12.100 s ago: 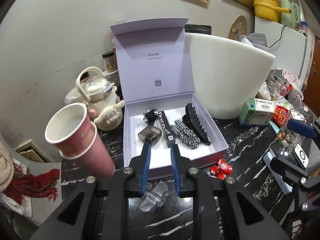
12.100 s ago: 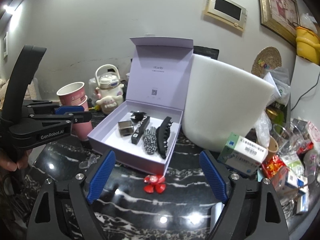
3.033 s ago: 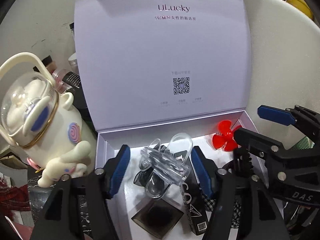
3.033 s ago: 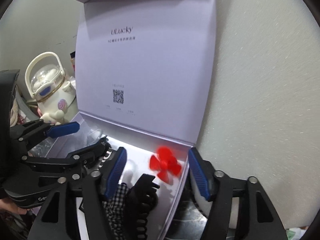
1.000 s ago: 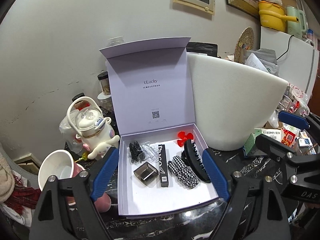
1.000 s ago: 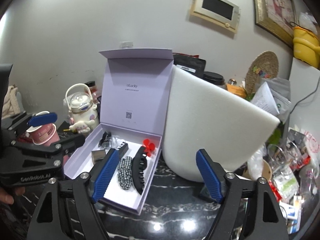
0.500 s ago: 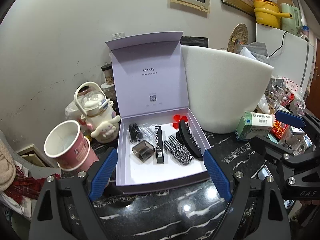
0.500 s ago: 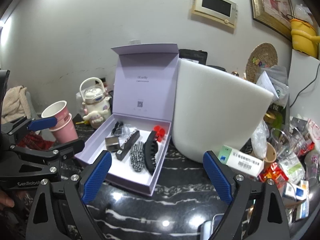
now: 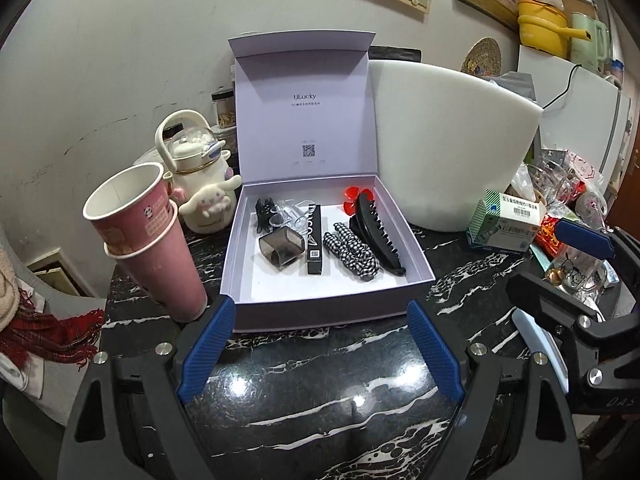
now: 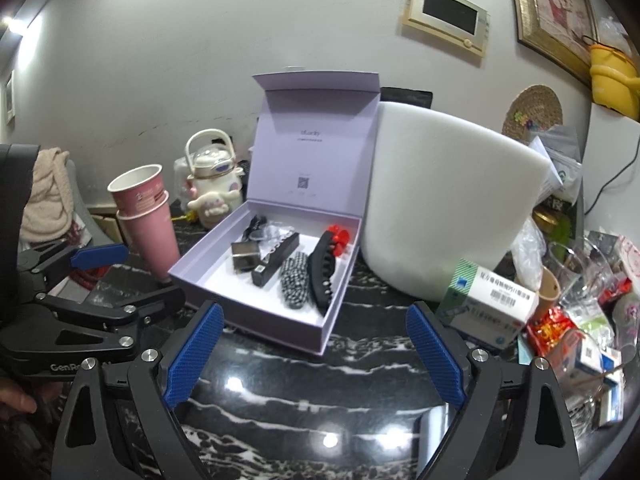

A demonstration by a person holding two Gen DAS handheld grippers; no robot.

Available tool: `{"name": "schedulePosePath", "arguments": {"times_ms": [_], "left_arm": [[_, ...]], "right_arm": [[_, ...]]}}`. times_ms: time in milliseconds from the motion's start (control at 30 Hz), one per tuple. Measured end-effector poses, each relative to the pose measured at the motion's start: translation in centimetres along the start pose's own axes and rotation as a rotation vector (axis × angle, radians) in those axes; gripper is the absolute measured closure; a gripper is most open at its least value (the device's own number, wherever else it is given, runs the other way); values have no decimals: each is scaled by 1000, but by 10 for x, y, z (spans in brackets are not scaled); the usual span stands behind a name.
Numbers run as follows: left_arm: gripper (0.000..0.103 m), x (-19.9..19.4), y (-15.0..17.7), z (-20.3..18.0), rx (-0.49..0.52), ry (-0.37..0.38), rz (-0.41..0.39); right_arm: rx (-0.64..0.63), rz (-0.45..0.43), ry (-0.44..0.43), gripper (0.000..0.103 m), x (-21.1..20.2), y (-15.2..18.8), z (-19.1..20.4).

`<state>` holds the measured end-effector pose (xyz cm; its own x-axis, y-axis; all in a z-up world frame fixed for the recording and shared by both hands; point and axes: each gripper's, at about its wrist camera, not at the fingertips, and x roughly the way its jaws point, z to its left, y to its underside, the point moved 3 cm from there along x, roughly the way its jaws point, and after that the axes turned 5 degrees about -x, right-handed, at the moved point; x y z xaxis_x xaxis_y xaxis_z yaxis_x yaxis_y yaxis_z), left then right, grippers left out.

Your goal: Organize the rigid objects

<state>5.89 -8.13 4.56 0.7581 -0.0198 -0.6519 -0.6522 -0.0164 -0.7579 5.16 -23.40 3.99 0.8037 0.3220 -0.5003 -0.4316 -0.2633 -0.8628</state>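
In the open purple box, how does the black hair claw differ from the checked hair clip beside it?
The black hair claw is plain black with a row of teeth; the checked hair clip has a black-and-white check pattern and shows no teeth. The claw looks longer and reaches nearer the box's back wall. Both lie lengthwise, side by side, inside the box.

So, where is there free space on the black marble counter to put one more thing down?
The clearest bare patch of the counter lies in front of the lilac box, between it and both open grippers. A narrower strip runs between the box and the medicine carton. Inside the box, the front of the white floor is bare. The right edge, past the carton, is crowded with packets and glasses; the pink cups crowd the left.
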Motion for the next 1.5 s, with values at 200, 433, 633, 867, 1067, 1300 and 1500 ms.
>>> {"name": "schedulePosePath", "arguments": {"times_ms": [200,433,633,867,1067,1300,1500], "left_arm": [[15,6,5,8,-12,-1,9],[15,13,5,15,-29,-8,20],[15,17,4,17,-40,-15,35],[15,20,4,16,-30,-35,46],[15,21,4,16,-26,-31,49],[15,24,6,14,-23,-32,65],[15,24,6,15,-16,-50,63]], "right_arm": [[1,14,-20,9,6,10,8],[6,18,-13,9,10,10,8],[6,19,-7,9,12,9,5],[-4,24,4,9,15,8,5],[-1,27,2,9,17,9,4],[-4,32,2,9,19,10,4],[-6,38,7,9,20,11,5]]}}
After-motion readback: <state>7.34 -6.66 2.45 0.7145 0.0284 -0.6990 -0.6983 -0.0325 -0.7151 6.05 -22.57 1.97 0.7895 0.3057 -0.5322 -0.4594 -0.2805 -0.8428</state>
